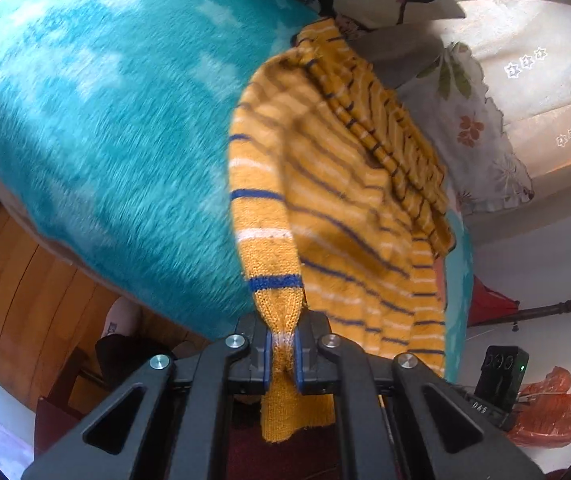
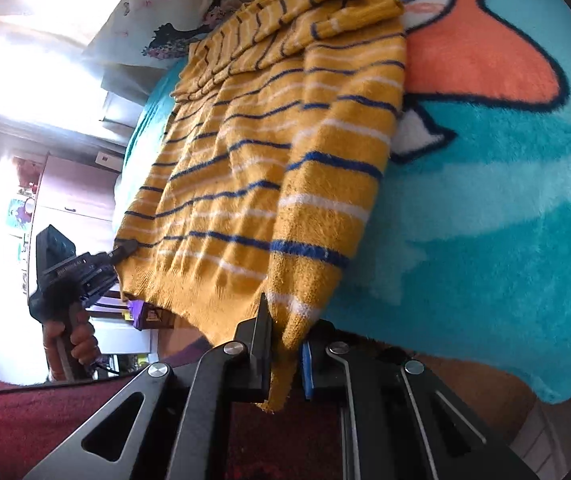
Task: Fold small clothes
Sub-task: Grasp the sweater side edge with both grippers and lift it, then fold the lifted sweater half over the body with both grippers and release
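Both grippers, left (image 1: 283, 354) and right (image 2: 285, 354), are clamped on the hem corners of the yellow striped sweater (image 2: 269, 152), which is spread across the teal blanket (image 2: 485, 200). Soft, floppy knit; corner grips should suit folding.

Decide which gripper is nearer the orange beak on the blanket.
Right. The right gripper grips the sweater hem corner beside the orange beak; the left gripper holds the far corner.

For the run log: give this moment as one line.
left gripper: shut on sweater hem | right gripper: shut on sweater hem | yellow striped sweater: flat on teal blanket, sleeves folded in
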Available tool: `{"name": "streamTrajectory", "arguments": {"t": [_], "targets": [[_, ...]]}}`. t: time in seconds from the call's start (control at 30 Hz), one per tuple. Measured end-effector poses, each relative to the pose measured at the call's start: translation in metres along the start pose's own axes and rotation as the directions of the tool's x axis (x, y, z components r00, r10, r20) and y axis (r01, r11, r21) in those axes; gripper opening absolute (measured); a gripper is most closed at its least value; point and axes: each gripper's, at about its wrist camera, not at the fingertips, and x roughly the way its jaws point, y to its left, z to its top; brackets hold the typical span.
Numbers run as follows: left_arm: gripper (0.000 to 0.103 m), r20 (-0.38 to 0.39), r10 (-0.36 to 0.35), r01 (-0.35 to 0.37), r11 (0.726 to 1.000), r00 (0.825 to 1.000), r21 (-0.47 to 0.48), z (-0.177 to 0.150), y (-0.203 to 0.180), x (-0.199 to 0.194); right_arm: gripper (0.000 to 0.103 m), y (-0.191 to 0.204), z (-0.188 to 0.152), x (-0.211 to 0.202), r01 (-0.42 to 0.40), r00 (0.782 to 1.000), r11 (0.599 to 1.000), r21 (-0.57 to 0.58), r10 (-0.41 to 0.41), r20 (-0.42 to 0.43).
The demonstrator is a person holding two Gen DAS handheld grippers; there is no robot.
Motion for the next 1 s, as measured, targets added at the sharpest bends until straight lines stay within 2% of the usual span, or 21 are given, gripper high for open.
{"name": "streamTrajectory", "arguments": {"t": [0.1, 0.2, 0.3, 0.43, 0.6, 0.67, 0.77, 0.87, 1.0], "targets": [[0.007, 0.039, -0.009, 0.008, 1.0, 0.999, 0.02, 0.017, -0.009, -0.007, 0.012, 0.007, 0.009, -0.007, -0.025, 0.999, 1.0, -0.006, 0.025, 0.032], [0.007, 0.066, -0.014, 0.012, 0.999, 0.998, 0.036, 0.042, -0.02, -0.003, 0.012, 0.01, 0.03, -0.016, -0.06, 0.995, 0.998, 0.003, 0.06, 0.085], [0.007, 0.087, 0.002, -0.01, 0.996, 0.996, 0.094, 0.076, -0.039, 0.007, 0.012, 0.017, 0.06, -0.022, -0.065, 0.986, 0.998, 0.004, 0.064, 0.155], [0.007, 0.097, -0.021, 0.006, 0.987, 0.995, 0.159, 0.13, -0.063, 0.027, 0.012, 0.033, 0.112, -0.028, -0.017, 0.968, 1.0, -0.012, 0.02, 0.248], [0.007, 0.106, -0.033, 0.01, 0.976, 0.994, 0.218, 0.199, -0.087, 0.059, 0.012, 0.047, 0.176, -0.025, 0.059, 0.955, 0.998, -0.022, -0.05, 0.293], [0.007, 0.085, -0.028, 0.009, 0.977, 0.996, 0.211, 0.227, -0.094, 0.083, 0.012, 0.044, 0.203, -0.017, 0.096, 0.951, 0.995, -0.005, -0.091, 0.296], [0.007, 0.043, -0.009, 0.0, 0.978, 0.999, 0.208, 0.253, -0.099, 0.115, 0.012, 0.028, 0.235, -0.002, 0.124, 0.946, 0.991, 0.051, -0.133, 0.297], [0.008, -0.012, 0.003, 0.0, 0.981, 1.0, 0.195, 0.272, -0.098, 0.147, 0.012, 0.005, 0.263, 0.014, 0.122, 0.945, 0.983, 0.138, -0.158, 0.286], [0.008, -0.072, -0.034, 0.042, 0.992, 0.997, 0.118, 0.291, -0.084, 0.174, 0.014, -0.022, 0.291, 0.034, 0.113, 0.951, 0.966, 0.234, -0.174, 0.256]]}}
